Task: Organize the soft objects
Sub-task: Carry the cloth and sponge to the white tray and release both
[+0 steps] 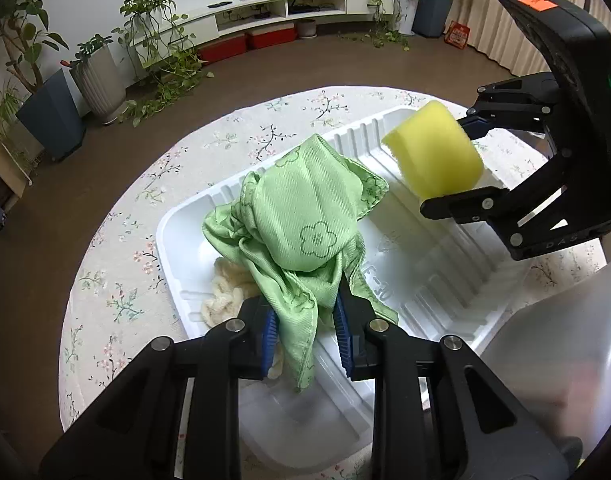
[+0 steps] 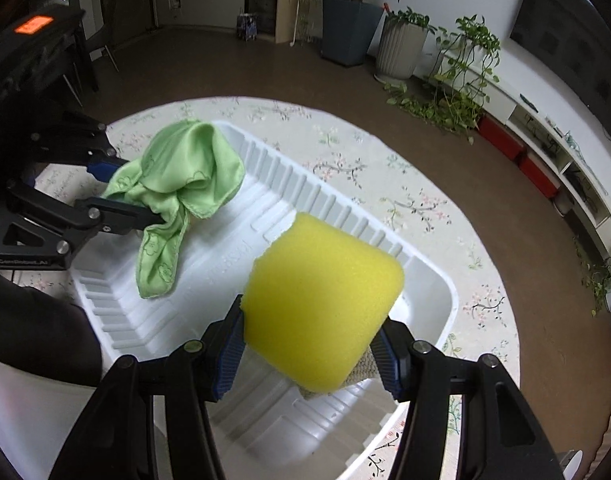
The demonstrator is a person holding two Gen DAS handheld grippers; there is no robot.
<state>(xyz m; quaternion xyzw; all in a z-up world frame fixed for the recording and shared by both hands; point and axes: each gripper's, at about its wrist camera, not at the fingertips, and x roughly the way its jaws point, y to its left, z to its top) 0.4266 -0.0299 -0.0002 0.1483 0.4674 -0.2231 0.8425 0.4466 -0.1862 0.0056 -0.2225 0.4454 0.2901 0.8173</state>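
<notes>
**Cloth and sponge held over the white tray, ready to be set down**

The step in hand is judged to be the placing of two soft items into the white tray (image 1: 177, 240) on the flower-patterned tabletop (image 1: 117, 248). The green cloth (image 1: 301, 220) is pinched in the left gripper (image 1: 305, 320), whose jaws are drawn narrow onto a bunched fold. The yellow sponge (image 2: 321, 304) is clamped at mid width in the right gripper (image 2: 305, 356), with its sides pressed by the blue pads (image 2: 229, 356).

For a clean release, each item should be lowered until it rests on the tray floor before the jaws are parted, so that nothing bounces or slides over the ribbed wall. The cloth's hanging tails should be laid inside the rim first, since a corner left draped over the edge could drag the rest out. The two items are best kept apart, cloth at one end and sponge at the other.

The cloth is seen as a thin, pale green weave printed with flower outlines, crumpled into a ball with loose ends hanging below it. The sponge is a bright, rounded block with fine pores and a grey scouring layer just visible beneath it. A cream fluffy item (image 1: 225, 296) lies in the tray already, under the cloth.
</notes>
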